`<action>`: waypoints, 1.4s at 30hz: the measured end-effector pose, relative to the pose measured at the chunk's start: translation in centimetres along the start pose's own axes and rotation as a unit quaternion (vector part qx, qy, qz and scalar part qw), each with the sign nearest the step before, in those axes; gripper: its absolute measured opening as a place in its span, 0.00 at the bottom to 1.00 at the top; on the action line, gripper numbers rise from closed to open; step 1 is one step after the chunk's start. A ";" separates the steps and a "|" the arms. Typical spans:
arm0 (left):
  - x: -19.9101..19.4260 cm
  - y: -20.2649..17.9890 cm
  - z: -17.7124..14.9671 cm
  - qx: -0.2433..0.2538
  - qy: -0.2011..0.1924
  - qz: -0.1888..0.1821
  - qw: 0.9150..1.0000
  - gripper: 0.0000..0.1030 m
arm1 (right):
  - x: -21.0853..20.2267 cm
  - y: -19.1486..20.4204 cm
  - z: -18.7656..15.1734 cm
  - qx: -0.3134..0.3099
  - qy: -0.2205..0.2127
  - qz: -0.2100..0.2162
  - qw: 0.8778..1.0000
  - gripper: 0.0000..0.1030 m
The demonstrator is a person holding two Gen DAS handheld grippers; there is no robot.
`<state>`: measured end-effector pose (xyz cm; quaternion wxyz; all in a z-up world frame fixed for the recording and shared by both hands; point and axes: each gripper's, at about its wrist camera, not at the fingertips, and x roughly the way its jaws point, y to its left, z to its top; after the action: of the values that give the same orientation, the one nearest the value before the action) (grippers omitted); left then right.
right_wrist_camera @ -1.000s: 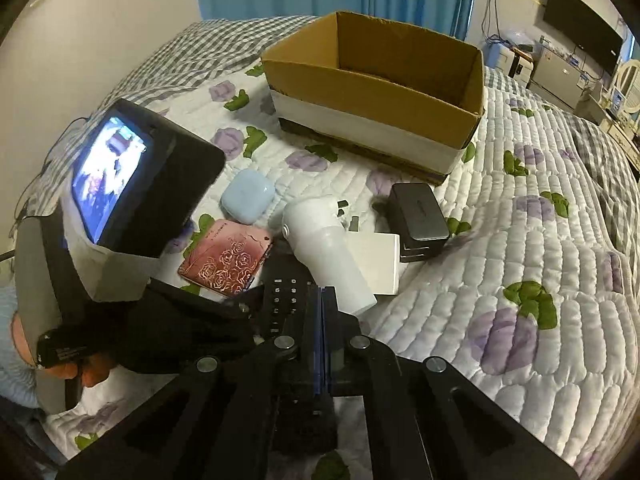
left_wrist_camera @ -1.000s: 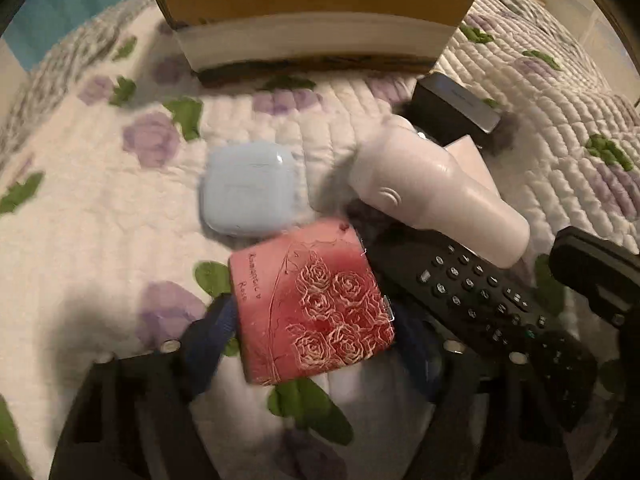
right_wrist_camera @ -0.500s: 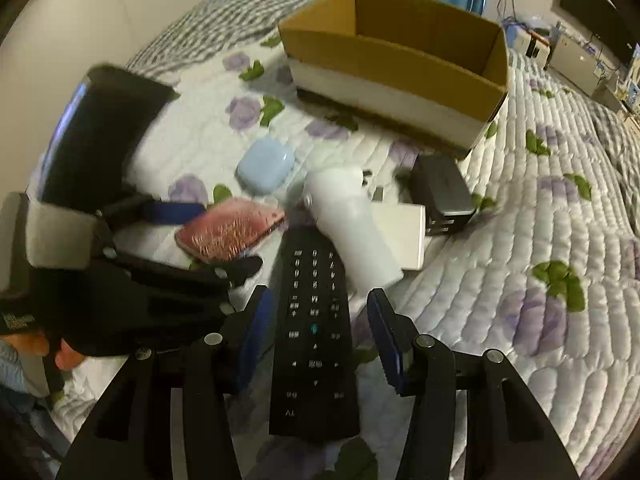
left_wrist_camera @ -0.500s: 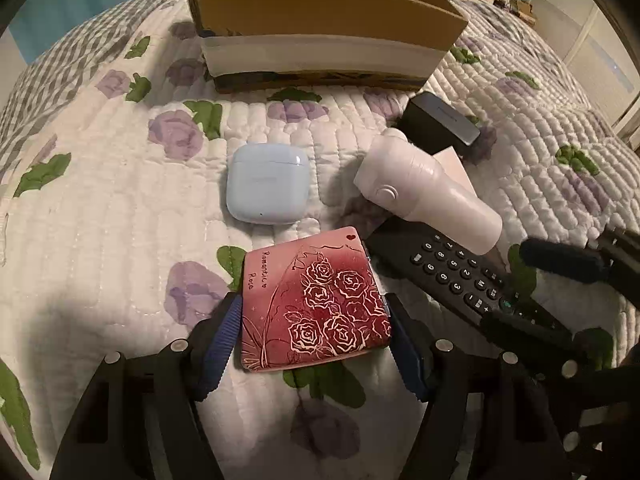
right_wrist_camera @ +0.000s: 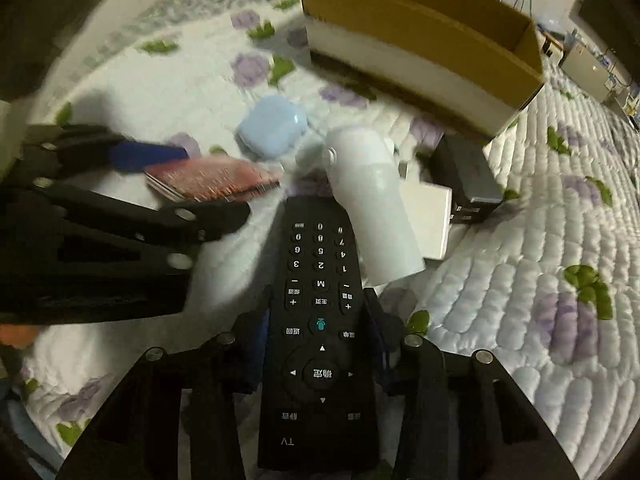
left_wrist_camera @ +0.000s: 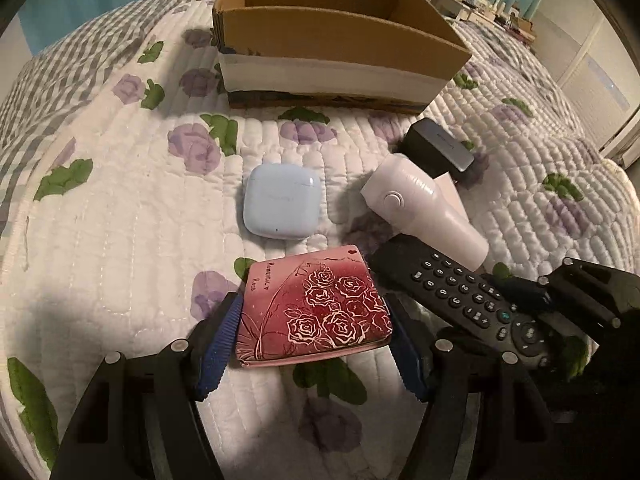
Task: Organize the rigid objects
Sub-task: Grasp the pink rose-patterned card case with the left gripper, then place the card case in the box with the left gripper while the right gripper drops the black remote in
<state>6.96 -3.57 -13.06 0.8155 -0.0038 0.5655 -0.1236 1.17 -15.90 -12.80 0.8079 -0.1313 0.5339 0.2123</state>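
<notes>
My left gripper (left_wrist_camera: 312, 340) is shut on a red rose-patterned card case (left_wrist_camera: 316, 308), its blue pads on both sides; the case also shows in the right wrist view (right_wrist_camera: 212, 180). My right gripper (right_wrist_camera: 320, 344) is shut on a black TV remote (right_wrist_camera: 320, 320), which also shows in the left wrist view (left_wrist_camera: 460, 292). A light blue earbud case (left_wrist_camera: 282, 206), a white cylindrical device (left_wrist_camera: 424, 208) and a dark grey charger block (left_wrist_camera: 438, 148) lie on the quilt. An open cardboard box (left_wrist_camera: 332, 40) stands behind them.
The floral quilted bedspread (left_wrist_camera: 120, 200) covers the bed. A flat white box (right_wrist_camera: 428, 216) lies under the white device beside the charger (right_wrist_camera: 464, 176). My left gripper's body (right_wrist_camera: 100, 240) sits close to the left of the remote. Furniture stands beyond the bed at right.
My right gripper opened, moved over the remote and closed on it. My left gripper closed its pads on the red case. The camera views shifted back slightly.
</notes>
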 end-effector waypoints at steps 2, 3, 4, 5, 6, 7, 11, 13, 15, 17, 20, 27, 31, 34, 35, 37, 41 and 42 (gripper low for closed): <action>-0.7 0.3 -0.1 0.000 -0.006 0.000 1.000 0.69 | -1.2 0.0 -0.1 0.002 -0.021 0.000 1.000 0.39; -1.0 0.3 0.0 0.000 -0.010 0.005 1.000 0.69 | -1.6 0.1 0.0 0.004 -0.028 0.001 1.000 0.38; -1.2 0.3 0.1 0.002 -0.014 0.014 1.000 0.69 | -2.1 0.0 0.1 0.006 -0.037 0.002 0.999 0.38; -1.4 0.2 0.1 0.005 -0.018 0.024 1.000 0.69 | -2.3 0.0 0.2 0.007 -0.040 0.002 0.999 0.38; -1.7 0.2 0.2 0.010 -0.023 0.034 0.999 0.69 | -2.6 0.0 0.3 0.008 -0.044 0.002 0.999 0.38; -1.9 0.2 0.3 0.010 -0.026 0.035 0.999 0.69 | -2.9 0.0 0.5 0.009 -0.051 0.001 0.999 0.38; -3.1 0.1 0.9 0.012 -0.044 0.038 0.998 0.69 | -4.5 0.1 1.3 0.009 -0.074 -0.009 0.997 0.38; -4.1 0.0 1.4 0.016 -0.060 0.041 0.997 0.69 | -5.4 -0.2 2.0 0.009 -0.088 -0.015 0.996 0.38; -5.3 -0.2 2.5 0.019 -0.079 0.039 0.996 0.69 | -6.4 -0.9 2.6 0.012 -0.100 -0.020 0.995 0.38; -6.2 -0.6 3.7 0.022 -0.099 0.040 0.994 0.69 | -7.3 -1.7 3.6 0.014 -0.117 -0.031 0.993 0.38; -8.0 -0.8 6.0 0.028 -0.134 0.038 0.990 0.69 | -8.8 -3.4 5.5 0.019 -0.141 -0.047 0.989 0.39; -9.1 -1.3 13.4 0.054 -0.197 0.075 0.976 0.69 | -10.7 -8.2 11.7 0.046 -0.203 -0.063 0.976 0.39; -6.8 -1.0 18.4 0.063 -0.208 0.091 0.972 0.69 | -10.4 -11.1 15.3 0.060 -0.217 -0.066 0.972 0.39; -4.2 -0.6 21.4 0.063 -0.204 0.096 0.972 0.69 | -9.1 -12.9 17.6 0.064 -0.214 -0.070 0.972 0.39; -3.4 -0.4 22.1 0.063 -0.202 0.095 0.973 0.69 | -8.5 -13.3 18.1 0.064 -0.212 -0.069 0.973 0.39; -1.2 -0.3 23.5 0.063 -0.189 0.097 0.975 0.69 | -7.5 -14.1 19.1 0.067 -0.208 -0.067 0.973 0.39; 1.8 0.0 24.0 0.061 -0.168 0.095 0.979 0.69 | -5.3 -15.3 20.1 0.070 -0.193 -0.065 0.977 0.39; 2.3 0.1 23.9 0.061 -0.166 0.092 0.980 0.69 | -4.8 -15.4 20.2 0.071 -0.190 -0.065 0.977 0.39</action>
<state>29.83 -7.09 -6.54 0.9046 0.0774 0.4115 -0.0803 23.24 -21.52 -0.63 0.9139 -0.0653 0.3744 0.1425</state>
